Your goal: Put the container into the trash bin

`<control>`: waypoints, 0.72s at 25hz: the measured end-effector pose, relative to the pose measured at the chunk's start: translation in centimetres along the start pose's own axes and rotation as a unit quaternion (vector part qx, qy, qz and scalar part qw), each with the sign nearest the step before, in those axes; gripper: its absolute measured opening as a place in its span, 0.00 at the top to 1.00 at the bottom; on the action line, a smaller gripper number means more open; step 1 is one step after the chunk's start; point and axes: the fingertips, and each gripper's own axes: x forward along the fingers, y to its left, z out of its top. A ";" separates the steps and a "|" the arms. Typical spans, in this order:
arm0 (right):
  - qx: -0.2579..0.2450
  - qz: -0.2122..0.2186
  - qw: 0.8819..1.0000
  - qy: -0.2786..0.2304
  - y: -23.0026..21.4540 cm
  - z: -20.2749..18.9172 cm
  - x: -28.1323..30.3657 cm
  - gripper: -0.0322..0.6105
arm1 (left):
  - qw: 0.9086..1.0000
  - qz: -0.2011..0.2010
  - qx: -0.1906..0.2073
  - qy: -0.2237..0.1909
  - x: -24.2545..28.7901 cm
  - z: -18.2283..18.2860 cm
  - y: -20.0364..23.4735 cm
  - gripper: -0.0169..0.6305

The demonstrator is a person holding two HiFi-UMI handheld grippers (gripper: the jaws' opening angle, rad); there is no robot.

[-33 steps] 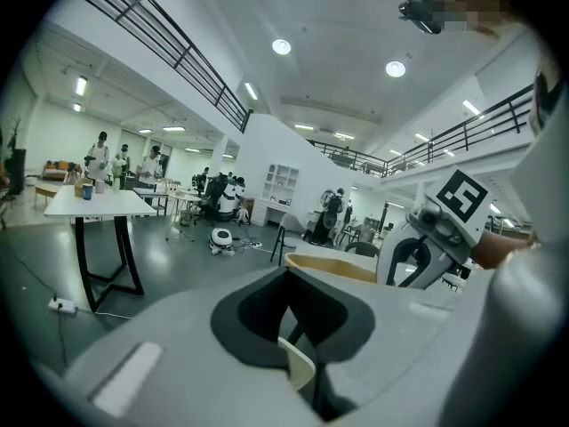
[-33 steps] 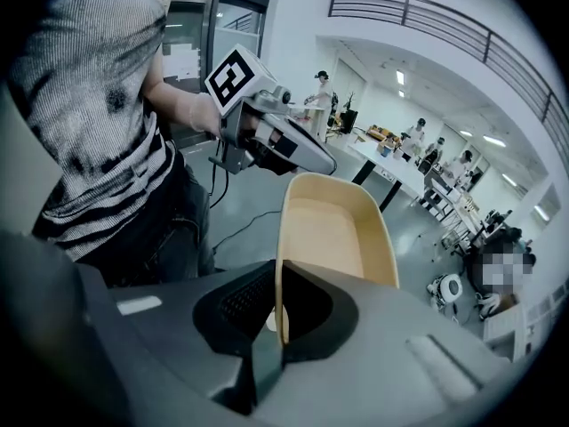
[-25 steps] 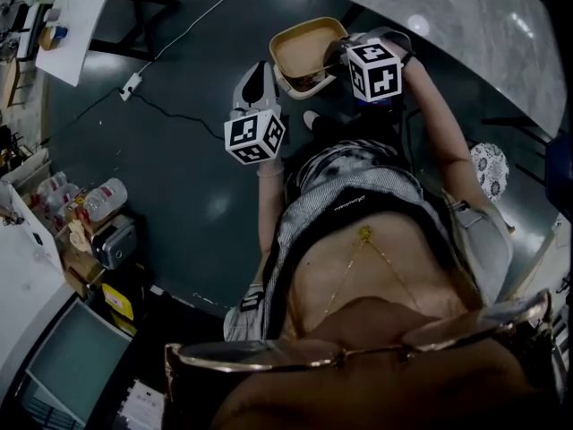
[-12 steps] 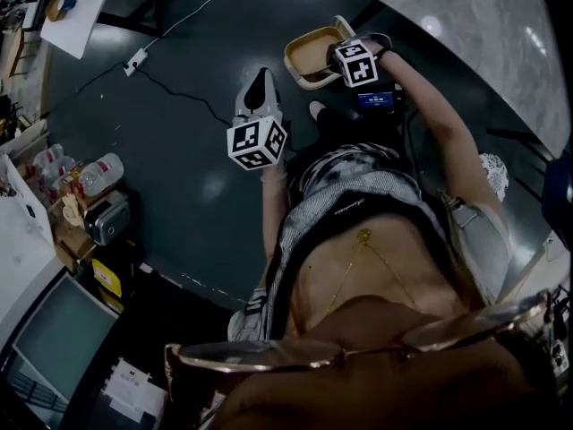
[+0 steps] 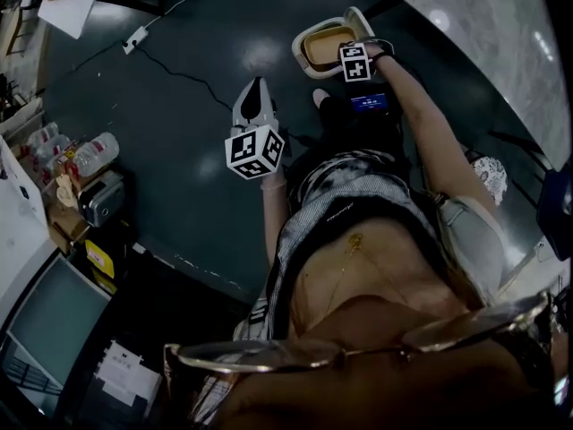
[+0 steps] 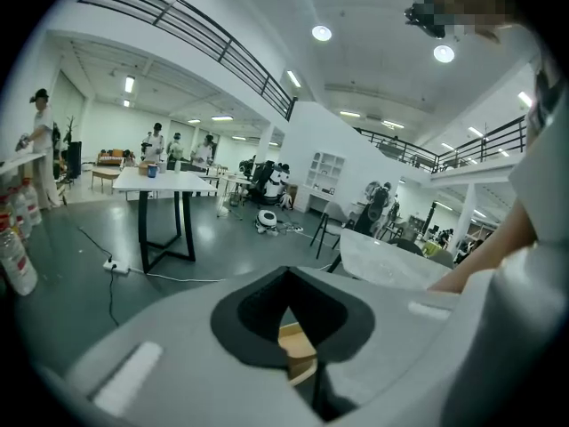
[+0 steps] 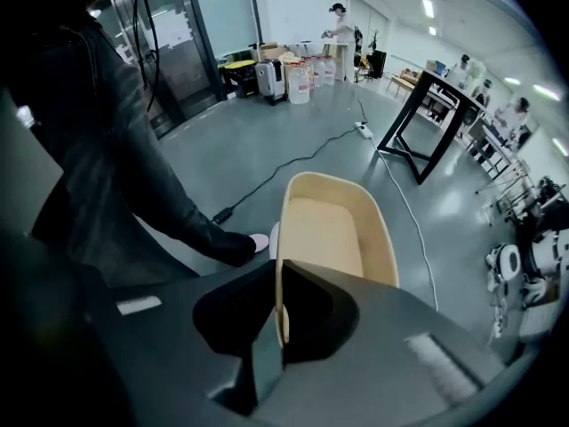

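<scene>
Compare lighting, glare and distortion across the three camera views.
Head view: dim overall, bright glare spots on the glossy floor, and the glasses at the bottom edge are out of focus. Left gripper view: brightly lit, fisheye bends the balcony railing. Right gripper view: dark vignetted corners, yet the container shows sharp and evenly lit.

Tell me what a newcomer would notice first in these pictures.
The beige container stands out, its rim pinched by the right gripper between its jaws, above the dark floor. The left gripper, jaws together and empty, hangs to its left.
</scene>
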 end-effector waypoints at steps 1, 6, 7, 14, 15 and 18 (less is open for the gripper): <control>0.002 0.003 1.000 0.002 0.0 -0.1 0.5 0.90 | 1.000 0.003 -0.001 0.002 0.0 -0.2 0.2 0.97; 0.019 0.014 1.000 0.010 -0.3 0.3 1.9 0.90 | 1.000 0.005 -0.004 0.011 -0.1 -0.7 1.5 0.97; 0.023 0.013 1.000 0.011 -0.5 0.4 2.0 0.90 | 1.000 0.005 -0.005 0.012 -0.1 -0.7 1.7 0.97; 0.077 0.013 0.997 0.002 -1.2 -0.2 2.1 0.71 | 1.000 0.002 -0.005 0.015 0.2 -1.2 1.6 0.97; 0.081 0.010 0.997 0.000 -1.3 -0.2 1.8 0.72 | 1.000 0.001 -0.006 0.015 0.2 -1.2 1.5 0.97; 0.094 0.003 0.996 -0.009 -1.6 -0.2 1.2 0.77 | 1.000 -0.007 -0.008 0.017 0.4 -1.4 0.9 0.97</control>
